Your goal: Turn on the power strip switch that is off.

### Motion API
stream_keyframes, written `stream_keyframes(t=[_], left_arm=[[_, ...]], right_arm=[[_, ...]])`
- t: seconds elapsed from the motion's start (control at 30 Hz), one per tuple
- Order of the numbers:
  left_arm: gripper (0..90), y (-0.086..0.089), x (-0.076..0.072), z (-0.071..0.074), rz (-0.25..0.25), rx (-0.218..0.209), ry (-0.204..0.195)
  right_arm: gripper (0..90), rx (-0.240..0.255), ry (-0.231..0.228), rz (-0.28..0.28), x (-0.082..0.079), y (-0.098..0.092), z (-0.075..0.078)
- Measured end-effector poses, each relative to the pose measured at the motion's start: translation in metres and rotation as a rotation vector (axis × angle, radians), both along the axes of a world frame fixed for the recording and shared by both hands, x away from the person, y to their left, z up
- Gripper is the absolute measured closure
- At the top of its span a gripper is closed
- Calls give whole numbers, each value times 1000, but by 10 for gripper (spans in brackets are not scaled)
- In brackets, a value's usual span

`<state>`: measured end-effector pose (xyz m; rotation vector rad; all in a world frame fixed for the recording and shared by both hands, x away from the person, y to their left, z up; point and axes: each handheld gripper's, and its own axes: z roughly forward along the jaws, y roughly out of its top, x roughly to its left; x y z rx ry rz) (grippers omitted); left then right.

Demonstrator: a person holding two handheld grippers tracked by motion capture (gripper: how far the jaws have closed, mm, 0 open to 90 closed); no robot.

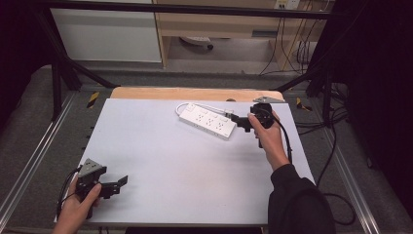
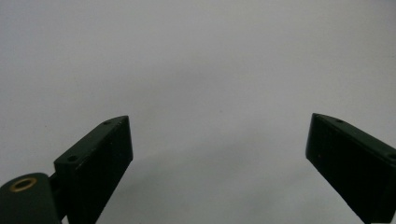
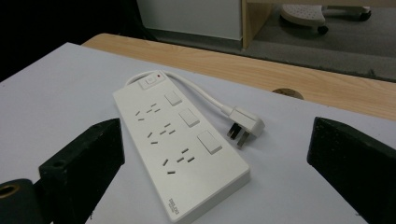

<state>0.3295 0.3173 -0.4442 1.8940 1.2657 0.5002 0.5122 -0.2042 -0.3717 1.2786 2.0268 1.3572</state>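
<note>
A white power strip (image 1: 207, 121) lies flat at the table's back right, with its white cable curled behind it. In the right gripper view the power strip (image 3: 180, 140) has three socket groups with switches, and its plug (image 3: 245, 123) rests on the table just beside it. My right gripper (image 1: 240, 123) is at the strip's right end, open; its jaws (image 3: 217, 135) stand wide apart with the strip's near end between and beyond them, not touching. My left gripper (image 1: 118, 186) is at the front left corner, open (image 2: 219, 135) over bare white table.
The white table top (image 1: 170, 161) has a wooden strip (image 1: 195, 93) along its back edge with a round hole (image 3: 287, 93). A black frame (image 1: 58, 73) rises around the table. Cables (image 1: 336, 146) hang off the right side. A cabinet (image 1: 219, 24) stands behind.
</note>
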Motion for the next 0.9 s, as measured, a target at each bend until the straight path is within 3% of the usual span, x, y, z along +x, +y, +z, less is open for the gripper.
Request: stream_keyframes(t=[0.43,0.9], left_arm=[[73,0,0,-1,5,3,3],[73,1,0,-1,9,4,3]], right_arm=[[44,19,-29,3,-36,-18,7],[46,14,-50,-8,-81,-41,-6]])
